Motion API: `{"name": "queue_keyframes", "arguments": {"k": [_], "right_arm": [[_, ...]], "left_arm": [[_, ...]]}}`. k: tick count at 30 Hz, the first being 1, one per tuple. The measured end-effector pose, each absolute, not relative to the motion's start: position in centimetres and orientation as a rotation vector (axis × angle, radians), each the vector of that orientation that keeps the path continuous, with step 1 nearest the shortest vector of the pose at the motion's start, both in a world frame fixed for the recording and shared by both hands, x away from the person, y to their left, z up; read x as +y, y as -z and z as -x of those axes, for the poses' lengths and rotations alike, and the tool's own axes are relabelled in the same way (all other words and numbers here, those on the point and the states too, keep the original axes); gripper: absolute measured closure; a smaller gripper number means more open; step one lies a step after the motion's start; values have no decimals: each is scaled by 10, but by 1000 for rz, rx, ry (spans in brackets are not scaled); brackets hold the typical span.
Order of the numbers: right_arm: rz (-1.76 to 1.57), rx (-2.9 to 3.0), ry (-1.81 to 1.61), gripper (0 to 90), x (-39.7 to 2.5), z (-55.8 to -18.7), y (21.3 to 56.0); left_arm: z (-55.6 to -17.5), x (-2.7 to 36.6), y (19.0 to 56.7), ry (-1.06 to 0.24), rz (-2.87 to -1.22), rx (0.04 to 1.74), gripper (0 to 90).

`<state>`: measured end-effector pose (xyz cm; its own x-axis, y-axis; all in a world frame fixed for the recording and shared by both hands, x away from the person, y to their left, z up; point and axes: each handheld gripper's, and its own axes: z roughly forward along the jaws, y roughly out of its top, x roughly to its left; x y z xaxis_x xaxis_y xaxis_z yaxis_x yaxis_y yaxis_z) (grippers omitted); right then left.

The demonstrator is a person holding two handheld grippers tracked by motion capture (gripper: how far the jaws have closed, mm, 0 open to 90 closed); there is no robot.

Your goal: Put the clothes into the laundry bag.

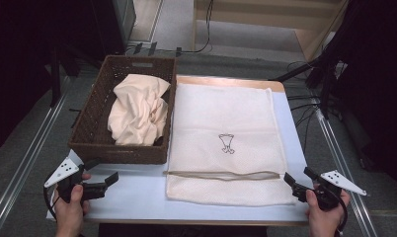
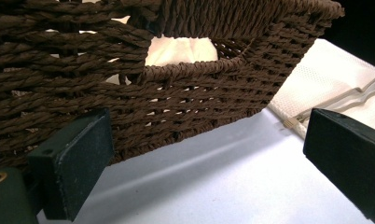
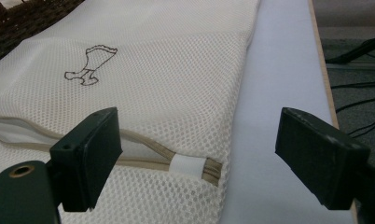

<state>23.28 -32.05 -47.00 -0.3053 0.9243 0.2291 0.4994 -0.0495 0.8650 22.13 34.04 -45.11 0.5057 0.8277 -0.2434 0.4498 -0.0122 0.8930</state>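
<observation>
Two hands are entering at the near table edge, each holding one gripper: the left gripper (image 1: 101, 174) is hovering with jaws apart and empty just before the near wall of the one brown wicker basket (image 1: 95, 136), and the right gripper (image 1: 296, 180) is hovering with jaws apart and empty at the near right corner of the one white mesh laundry bag (image 1: 226, 123). That bag is lying flat on the white table (image 1: 137, 195), touching the basket's right side, with one tan zipper (image 3: 143, 161) running across its near end and one small outline emblem (image 1: 226, 143) on its middle. One cream cloth (image 1: 137, 111) is sitting crumpled inside the basket.
</observation>
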Motion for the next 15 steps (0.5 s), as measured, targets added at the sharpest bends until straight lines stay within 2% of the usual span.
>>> {"name": "queue_keyframes", "arguments": {"k": [2,5,7,8,9,11,12,15], "right_arm": [[-1500,1808,-1314,147,-319,-234,470],[-1479,1831,-1303,147,-314,-235,470],[-1470,1838,-1304,147,-310,-234,469],[-1467,1840,-1305,147,-309,-234,469],[-1468,1840,-1309,147,-307,-234,468],[-1473,1847,-1344,147,-304,-235,467],[-1468,1850,-1360,147,-302,-236,466],[-1464,1865,-1379,149,-292,-237,463]], "left_arm": [[-221,340,450,-432,-1643,1110,22],[-221,336,449,-455,-1645,1121,75],[-220,331,449,-473,-1653,1132,163],[-220,329,448,-469,-1667,1122,178],[-221,327,448,-457,-1676,1103,224],[-221,323,448,-445,-1695,1087,378],[-222,321,448,-438,-1699,1085,404],[-223,314,449,-414,-1699,1099,591]]}}
